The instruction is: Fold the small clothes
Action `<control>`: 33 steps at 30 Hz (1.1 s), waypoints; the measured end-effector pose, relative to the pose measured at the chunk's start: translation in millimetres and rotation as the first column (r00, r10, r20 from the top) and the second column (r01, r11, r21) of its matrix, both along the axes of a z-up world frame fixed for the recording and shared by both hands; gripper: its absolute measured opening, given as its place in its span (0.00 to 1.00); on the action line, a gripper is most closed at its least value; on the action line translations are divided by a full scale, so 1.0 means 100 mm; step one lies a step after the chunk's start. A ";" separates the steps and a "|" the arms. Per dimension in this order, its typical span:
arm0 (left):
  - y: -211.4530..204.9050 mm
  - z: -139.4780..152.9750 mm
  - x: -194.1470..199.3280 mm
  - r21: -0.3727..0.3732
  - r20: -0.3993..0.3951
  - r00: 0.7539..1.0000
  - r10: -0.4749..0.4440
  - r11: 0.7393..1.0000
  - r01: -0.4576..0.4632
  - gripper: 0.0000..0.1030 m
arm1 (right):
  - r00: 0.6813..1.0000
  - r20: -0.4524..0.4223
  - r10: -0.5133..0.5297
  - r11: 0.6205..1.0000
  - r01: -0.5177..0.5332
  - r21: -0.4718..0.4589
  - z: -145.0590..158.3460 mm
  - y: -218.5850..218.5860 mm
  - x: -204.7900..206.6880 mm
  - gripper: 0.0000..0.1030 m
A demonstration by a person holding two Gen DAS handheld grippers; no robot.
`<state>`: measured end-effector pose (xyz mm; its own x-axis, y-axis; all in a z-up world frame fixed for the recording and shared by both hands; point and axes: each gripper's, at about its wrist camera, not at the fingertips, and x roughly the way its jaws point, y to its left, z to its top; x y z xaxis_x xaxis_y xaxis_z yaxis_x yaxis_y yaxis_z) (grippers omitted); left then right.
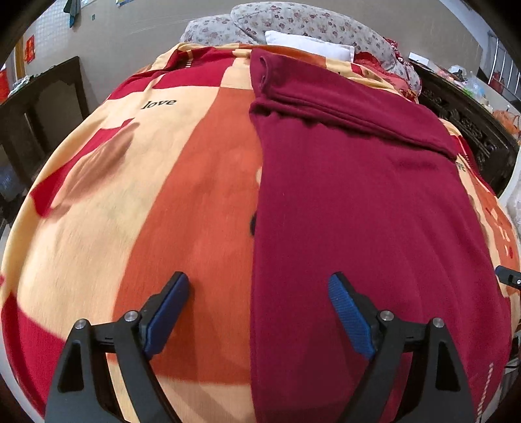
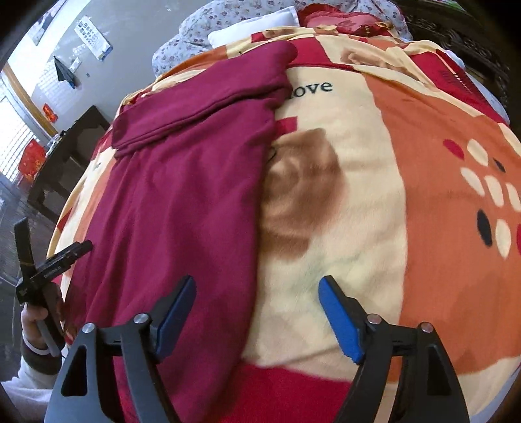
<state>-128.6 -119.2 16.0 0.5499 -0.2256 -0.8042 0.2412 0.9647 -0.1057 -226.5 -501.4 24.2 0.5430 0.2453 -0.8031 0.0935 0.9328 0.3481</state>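
A dark red soft cloth garment point(image 1: 358, 201) lies flat on a bed. Under it is a fuzzy blanket with red, orange and cream blocks point(image 1: 202, 182). The word "love" is printed on the blanket in black.

The garment is long and already folded narrow. Its far end has a band folded across it, and a rolled bit sticks up at the top corner. In the left wrist view the garment fills the right half of the bed. In the right wrist view the same garment point(image 2: 182, 182) lies on the left half.

The left hand-held gripper point(image 1: 259, 309) is wide apart, with nothing between its blue pads point(image 1: 350, 315). It hangs over the near left edge of the garment. One pad is over the orange blanket and the other is over the red cloth.

The right hand-held gripper point(image 2: 257, 312) is wide apart too, and holds nothing. It hangs over the near right edge of the garment. Its left pad is over the red cloth and its right pad is over the cream blanket.

At the far end of the bed are a white pillow point(image 1: 309, 47) and a grey flowered quilt point(image 1: 293, 19). A dark wooden cabinet point(image 1: 42, 101) stands beside the bed.
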 end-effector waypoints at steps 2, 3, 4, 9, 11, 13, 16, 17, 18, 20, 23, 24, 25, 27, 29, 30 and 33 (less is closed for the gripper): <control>0.03 0.00 -0.06 -0.010 -0.005 1.000 0.001 1.000 -0.001 0.89 | 1.000 0.001 0.007 1.000 -0.007 0.006 0.00 0.05 -0.05 0.82; 0.04 0.00 -0.07 -0.014 -0.008 1.000 0.001 1.000 -0.001 0.89 | 1.000 -0.001 0.014 1.000 -0.014 0.011 0.01 0.08 -0.07 0.82; 0.05 0.00 -0.10 -0.016 -0.012 1.000 0.002 1.000 -0.002 0.89 | 1.000 -0.005 0.026 1.000 -0.026 0.016 0.01 0.11 -0.08 0.83; 0.10 -0.01 -0.20 -0.030 -0.028 1.000 0.001 1.000 -0.001 0.89 | 0.998 -0.009 0.057 0.998 -0.057 0.022 -0.01 0.22 -0.19 0.84; 0.13 -0.01 -0.26 -0.037 -0.036 0.999 -0.003 0.999 0.002 0.89 | 0.998 -0.006 0.057 0.998 -0.057 0.027 -0.01 0.23 -0.24 0.84; 0.15 -0.02 -0.31 -0.039 -0.042 0.999 -0.009 0.999 0.007 0.90 | 0.999 0.000 0.055 0.998 -0.054 0.036 -0.02 0.24 -0.29 0.85; 0.20 -0.03 -0.41 -0.050 -0.051 0.998 -0.019 0.999 0.016 0.90 | 0.998 0.003 0.057 0.997 -0.057 0.048 -0.01 0.25 -0.34 0.85; 0.21 -0.03 -0.43 -0.057 -0.055 0.998 -0.020 0.998 0.017 0.92 | 0.998 0.000 0.065 0.996 -0.065 0.055 -0.01 0.25 -0.37 0.87; 0.23 -0.03 -0.45 -0.066 -0.060 0.998 -0.022 0.998 0.018 0.93 | 0.997 0.000 0.072 0.996 -0.072 0.060 -0.01 0.25 -0.39 0.87; 0.24 -0.03 -0.50 -0.081 -0.068 0.997 -0.028 0.996 0.023 0.95 | 0.995 0.004 0.096 0.992 -0.096 0.076 -0.01 0.27 -0.44 0.89; 0.24 -0.05 -0.54 -0.086 -0.085 0.996 -0.041 0.996 0.034 0.99 | 0.994 0.017 0.106 0.989 -0.108 0.103 -0.04 0.29 -0.47 0.89; 0.24 -0.05 -0.56 -0.090 -0.087 0.995 -0.044 0.995 0.036 1.00 | 0.994 0.019 0.106 0.987 -0.108 0.118 -0.04 0.29 -0.49 0.89; 0.23 -0.06 -0.56 -0.090 -0.084 0.996 -0.043 0.995 0.035 1.00 | 0.994 0.022 0.110 0.984 -0.112 0.141 -0.05 0.28 -0.50 0.89; 0.19 -0.08 -0.57 -0.071 -0.077 0.996 -0.047 0.997 0.041 1.00 | 0.992 0.036 0.124 0.973 -0.129 0.193 -0.07 0.29 -0.50 0.89; 0.14 -0.09 -0.56 -0.039 -0.081 0.995 -0.054 0.998 0.051 1.00 | 0.990 0.061 0.130 0.960 -0.141 0.241 -0.11 0.31 -0.48 0.87; 0.12 -0.09 -0.56 -0.025 -0.081 0.995 -0.059 0.998 0.057 1.00 | 0.989 0.067 0.134 0.959 -0.146 0.242 -0.12 0.32 -0.47 0.82; 0.10 -0.07 -0.57 -0.059 -0.089 0.992 -0.093 0.994 0.088 1.00 | 0.983 0.081 0.162 0.956 -0.177 0.234 -0.14 0.38 -0.49 0.60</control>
